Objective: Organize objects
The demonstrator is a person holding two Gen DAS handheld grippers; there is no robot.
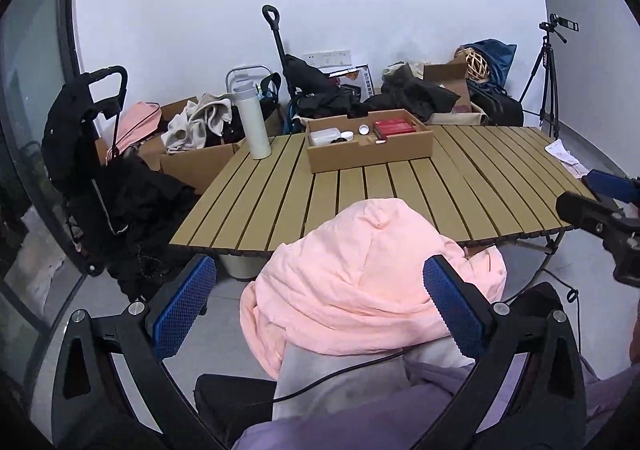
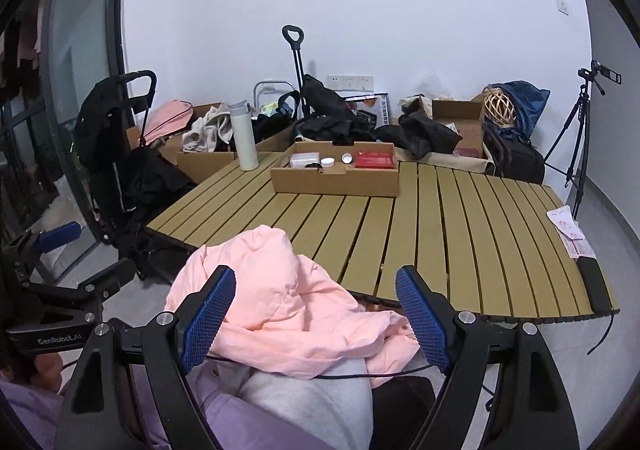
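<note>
A crumpled pink garment [image 1: 360,274] lies on a seated person's lap and over the near edge of the slatted wooden table [image 1: 280,190]. My left gripper [image 1: 320,310] is open, its blue pads wide apart on either side of the cloth. In the right wrist view the same pink garment [image 2: 272,290] sits between the blue pads of my right gripper [image 2: 316,318], which is also open and grips nothing. A shallow cardboard tray [image 1: 368,158] at the back of the table holds a red box [image 1: 394,127], white lids and a clear container. A white bottle [image 1: 252,118] stands left of it.
A black cable runs across the person's grey trousers [image 2: 312,402]. Papers [image 2: 568,230] and a flat black object [image 2: 596,282] lie at the table's right edge. Cardboard boxes, clothes, bags and trolleys crowd the floor behind it. A tripod [image 2: 576,138] stands at the right wall.
</note>
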